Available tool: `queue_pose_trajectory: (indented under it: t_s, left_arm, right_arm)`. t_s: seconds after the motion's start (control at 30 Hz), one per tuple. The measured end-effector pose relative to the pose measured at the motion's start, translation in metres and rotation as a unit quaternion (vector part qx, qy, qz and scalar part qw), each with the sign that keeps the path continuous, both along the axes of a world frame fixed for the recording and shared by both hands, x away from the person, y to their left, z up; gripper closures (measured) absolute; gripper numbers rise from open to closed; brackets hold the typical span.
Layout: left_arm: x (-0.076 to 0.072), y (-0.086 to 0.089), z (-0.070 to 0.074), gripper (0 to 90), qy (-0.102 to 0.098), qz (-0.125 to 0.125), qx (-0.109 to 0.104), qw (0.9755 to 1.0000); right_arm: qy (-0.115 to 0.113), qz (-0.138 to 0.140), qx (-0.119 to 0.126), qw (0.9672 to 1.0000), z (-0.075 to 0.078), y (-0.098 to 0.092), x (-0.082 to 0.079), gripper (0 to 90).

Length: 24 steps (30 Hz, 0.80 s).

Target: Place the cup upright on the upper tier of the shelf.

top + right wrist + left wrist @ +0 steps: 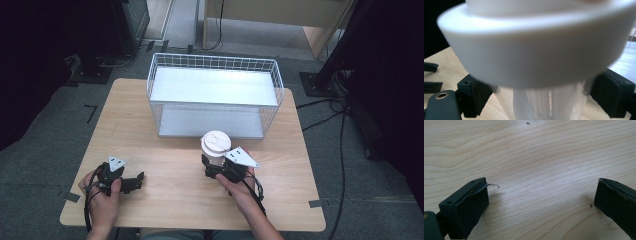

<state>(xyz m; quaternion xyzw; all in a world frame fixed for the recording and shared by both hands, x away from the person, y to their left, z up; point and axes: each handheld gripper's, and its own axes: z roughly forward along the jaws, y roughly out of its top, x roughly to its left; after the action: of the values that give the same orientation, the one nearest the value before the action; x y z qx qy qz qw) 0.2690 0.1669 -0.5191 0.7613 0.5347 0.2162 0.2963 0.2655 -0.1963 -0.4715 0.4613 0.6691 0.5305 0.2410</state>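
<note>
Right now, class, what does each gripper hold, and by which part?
The right gripper grips a clear cup with a white lid, its jaws on either side of the body just below the lid. The left gripper is open on the table, holding nothing.

The light wooden surface [165,200] with rounded corners carries a white wire-mesh two-tier shelf rack [215,95] at its far middle. Just in front of the rack stands a clear plastic cup with a white lid [215,145]. My left-hand tool [131,182] rests near the front left edge.

wooden table [165,200], white wire basket [215,95], grey carpet [45,165]
</note>
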Motion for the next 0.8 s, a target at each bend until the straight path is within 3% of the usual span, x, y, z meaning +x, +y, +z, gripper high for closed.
queue_pose_trajectory:
  t_s: [0.5, 0.8]
  left_arm:
    - [0.0000, 0.0000, 0.0000, 0.0, 0.000, 0.000, 0.000, 1.0000]
    - [0.0000, 0.0000, 0.0000, 0.0, 0.000, 0.000, 0.000, 1.0000]
  right_arm:
    - [-0.019, -0.010, 0.012, 0.9997, 0.0057, 0.0064, 0.0058, 12.3]
    - [-0.036, -0.019, 0.003, 0.9992, 0.0087, 0.0075, 0.0075, 14.2]
